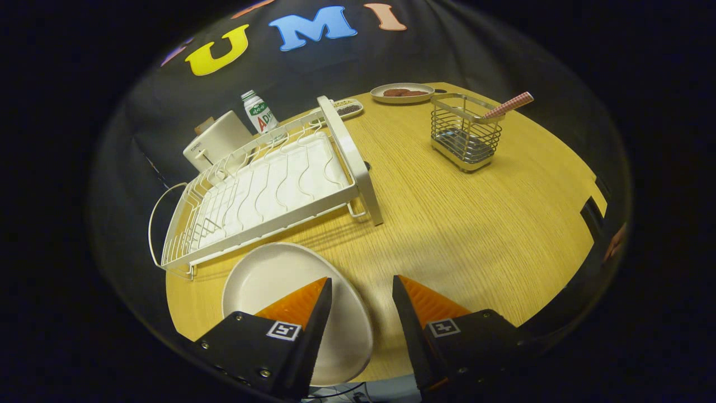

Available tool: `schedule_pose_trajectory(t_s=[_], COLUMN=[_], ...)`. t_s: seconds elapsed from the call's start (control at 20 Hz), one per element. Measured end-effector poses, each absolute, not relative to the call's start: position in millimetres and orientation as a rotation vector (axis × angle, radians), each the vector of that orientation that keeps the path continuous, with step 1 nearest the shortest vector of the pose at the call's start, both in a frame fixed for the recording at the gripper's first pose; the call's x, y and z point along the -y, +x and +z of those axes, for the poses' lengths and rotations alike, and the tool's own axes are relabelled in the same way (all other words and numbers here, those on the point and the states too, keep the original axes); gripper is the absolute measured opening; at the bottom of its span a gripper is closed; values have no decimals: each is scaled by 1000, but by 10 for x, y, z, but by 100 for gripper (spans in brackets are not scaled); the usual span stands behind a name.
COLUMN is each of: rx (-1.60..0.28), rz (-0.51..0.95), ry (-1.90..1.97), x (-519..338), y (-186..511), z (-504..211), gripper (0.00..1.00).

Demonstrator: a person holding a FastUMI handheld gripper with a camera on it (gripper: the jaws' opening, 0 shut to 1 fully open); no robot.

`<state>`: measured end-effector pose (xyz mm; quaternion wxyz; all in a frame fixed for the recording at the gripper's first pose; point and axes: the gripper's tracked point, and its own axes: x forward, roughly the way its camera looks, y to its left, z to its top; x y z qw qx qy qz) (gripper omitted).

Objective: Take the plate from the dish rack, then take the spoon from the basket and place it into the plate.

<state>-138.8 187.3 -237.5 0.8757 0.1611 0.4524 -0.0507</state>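
A white plate (268, 277) lies flat on the wooden table (475, 235), just in front of the white dish rack (268, 190). My gripper (361, 285) hangs above the table with its fingers apart and nothing between them. The left finger overlaps the plate's near right part, and the right finger stands over bare wood beside the plate. Far beyond the fingers stands a wire basket (467, 134). A spoon with a red checked handle (510, 104) leans out of its right side.
The rack holds no dishes. Behind it stand a white container (218, 143) and a small drink bottle (260, 112). A small tray (347, 107) and a plate of brown food (403, 92) sit at the table's far edge.
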Motion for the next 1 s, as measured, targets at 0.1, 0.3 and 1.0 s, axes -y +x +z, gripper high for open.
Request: schedule_pose_trajectory(t_s=[0.1, 0.3, 1.0], rx=[-940, -933, -679], rz=[-109, -119, -408], ry=[339, 346, 394], x=[-1861, -1836, -848], y=[-1355, -1291, -525], z=[-2362, -2339, -1527], gripper=[68, 68, 67])
